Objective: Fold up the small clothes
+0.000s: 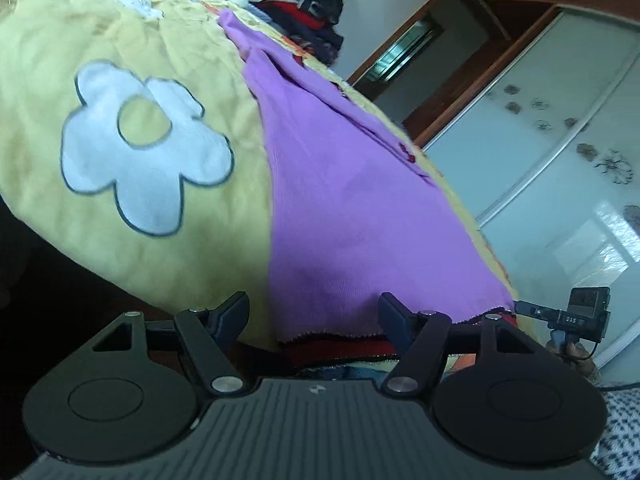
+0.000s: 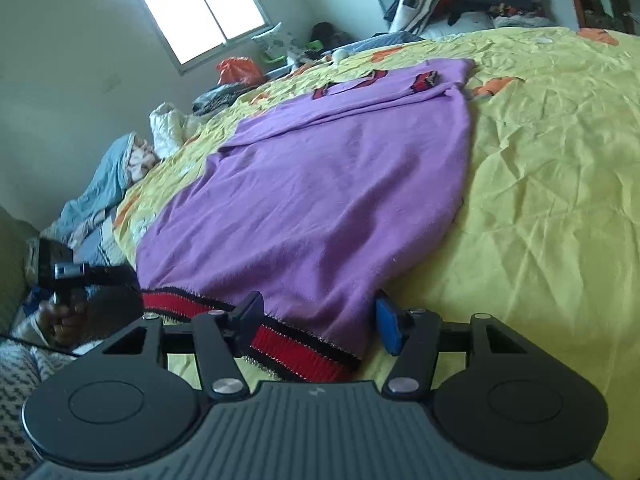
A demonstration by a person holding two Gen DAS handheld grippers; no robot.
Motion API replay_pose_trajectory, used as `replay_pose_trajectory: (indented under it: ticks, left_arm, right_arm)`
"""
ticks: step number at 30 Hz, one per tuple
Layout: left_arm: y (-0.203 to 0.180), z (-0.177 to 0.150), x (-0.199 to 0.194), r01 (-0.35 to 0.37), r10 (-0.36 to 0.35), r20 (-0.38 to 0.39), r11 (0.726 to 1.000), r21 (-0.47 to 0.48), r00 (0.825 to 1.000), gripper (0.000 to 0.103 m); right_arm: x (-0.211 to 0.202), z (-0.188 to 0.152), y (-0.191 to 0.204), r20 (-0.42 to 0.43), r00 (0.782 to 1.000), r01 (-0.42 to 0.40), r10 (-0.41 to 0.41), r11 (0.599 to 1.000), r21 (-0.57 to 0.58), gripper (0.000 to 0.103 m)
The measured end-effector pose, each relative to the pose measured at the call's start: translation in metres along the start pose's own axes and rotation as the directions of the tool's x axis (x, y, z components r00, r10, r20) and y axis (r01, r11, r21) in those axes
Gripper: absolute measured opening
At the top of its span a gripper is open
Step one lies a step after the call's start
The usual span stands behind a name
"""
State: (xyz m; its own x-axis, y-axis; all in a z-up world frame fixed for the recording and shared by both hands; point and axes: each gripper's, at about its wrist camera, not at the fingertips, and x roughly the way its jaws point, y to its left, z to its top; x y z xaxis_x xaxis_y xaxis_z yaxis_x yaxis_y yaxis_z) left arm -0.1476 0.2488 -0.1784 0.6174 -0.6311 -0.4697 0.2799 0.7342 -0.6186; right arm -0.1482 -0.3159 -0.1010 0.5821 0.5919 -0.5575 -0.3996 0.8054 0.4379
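When I look through the left wrist view, I see the purple sweater (image 1: 340,184) lying flat on the bed with the yellow sheet (image 1: 168,24). My left tool (image 1: 312,312) sits at the near edge of the sweater, right by its red and black hem (image 1: 340,346). Its two fingers stand apart, and the hem lies between them, but the pads do not squeeze it. So this tool is released and holds nothing. My right tool (image 1: 568,314) shows far off at the side, past the corner of the sweater.

From the right wrist view, the sweater (image 2: 320,184) stretches away from me, with one sleeve folded over near the top. My right tool (image 2: 316,320) is at the near corner of the hem (image 2: 296,348). Its fingers stand on each side of the corner, and I see a gap at the blue pad (image 2: 387,326), so it is not gripping yet. A hand (image 2: 60,320) holds the other tool at the left.

I think the next step is to pinch both hem corners. If one tool grabs only a bit of cloth, it could slip out when I lift. If a tool digs too deep, it could pinch the sheet too and pull it up with the sweater.
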Motion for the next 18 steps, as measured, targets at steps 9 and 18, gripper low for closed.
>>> replay_pose_trajectory:
  ticks: [9,18]
  left_arm:
    - [-0.009,-0.017,0.011,0.034,-0.033,-0.038,0.999,0.022,0.999,0.01]
    - [-0.004,-0.023,0.006,0.038,-0.038,-0.002,0.997,-0.062,0.999,0.003]
  right_arm:
    - [-0.001,0.004,0.005,-0.033,0.998,0.058,-0.057,0.997,0.042,0.06]
    - [-0.003,-0.001,0.007,-0.011,0.997,0.08,-0.08,0.995,0.054,0.058]
